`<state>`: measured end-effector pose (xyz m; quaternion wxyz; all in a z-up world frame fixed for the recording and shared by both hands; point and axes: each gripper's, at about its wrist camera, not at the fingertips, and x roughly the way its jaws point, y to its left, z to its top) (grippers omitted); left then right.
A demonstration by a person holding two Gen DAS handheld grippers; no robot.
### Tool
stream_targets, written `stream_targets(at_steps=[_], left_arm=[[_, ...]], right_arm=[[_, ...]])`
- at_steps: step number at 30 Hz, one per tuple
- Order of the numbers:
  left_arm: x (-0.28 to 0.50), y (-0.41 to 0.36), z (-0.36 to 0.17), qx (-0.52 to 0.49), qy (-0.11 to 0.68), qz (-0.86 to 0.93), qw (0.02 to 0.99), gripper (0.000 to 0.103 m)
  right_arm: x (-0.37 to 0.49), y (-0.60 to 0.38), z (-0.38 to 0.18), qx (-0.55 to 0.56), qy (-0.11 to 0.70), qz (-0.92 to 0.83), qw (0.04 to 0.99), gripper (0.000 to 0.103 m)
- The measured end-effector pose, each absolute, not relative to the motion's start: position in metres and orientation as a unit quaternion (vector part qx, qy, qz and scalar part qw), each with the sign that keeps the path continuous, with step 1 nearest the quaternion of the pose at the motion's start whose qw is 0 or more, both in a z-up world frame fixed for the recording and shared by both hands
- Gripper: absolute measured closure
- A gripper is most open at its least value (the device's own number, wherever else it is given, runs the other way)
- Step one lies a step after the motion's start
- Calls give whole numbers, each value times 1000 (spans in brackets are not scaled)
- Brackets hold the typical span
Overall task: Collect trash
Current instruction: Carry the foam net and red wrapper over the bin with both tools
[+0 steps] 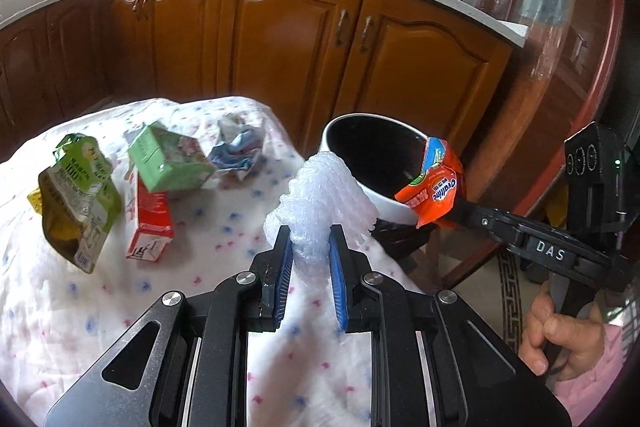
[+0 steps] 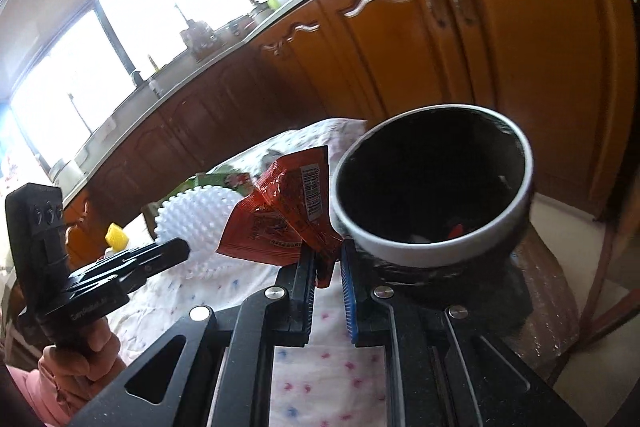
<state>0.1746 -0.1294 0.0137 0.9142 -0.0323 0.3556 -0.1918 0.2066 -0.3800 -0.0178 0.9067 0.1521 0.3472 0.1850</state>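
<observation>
Left tool (image 1: 308, 247), seen from its own wrist, is clamped on a wad of white bubble wrap (image 1: 320, 195), which I'm holding just beside the near rim of the white bin (image 1: 384, 203), not yet over its mouth. My right tool (image 1: 440, 213) comes in from the bin's far side with an orange Ovaltine wrapper (image 1: 434, 183) pinched against the rim. Well away from the bin, a green pouch (image 1: 80, 195), a green carton (image 1: 170, 159), a red carton (image 1: 150, 223) and a crumpled wrapper (image 1: 238, 147) lie uncollected on the cloth-covered surface (image 1: 80, 327)

From the right wrist, my right tool (image 2: 326, 259) grips the orange wrapper (image 2: 280, 215) just beside the bin (image 2: 432, 243); a few scraps show inside, so I judge collection is partly done, with both held pieces unreleased
</observation>
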Motion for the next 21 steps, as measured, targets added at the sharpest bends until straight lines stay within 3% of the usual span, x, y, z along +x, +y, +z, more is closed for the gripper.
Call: stream_targets(at_steps=[21], left_arm=[[227, -198, 18, -20, 361, -241, 901, 87]], right_arm=[[242, -428, -17, 165, 355, 117, 912, 91]])
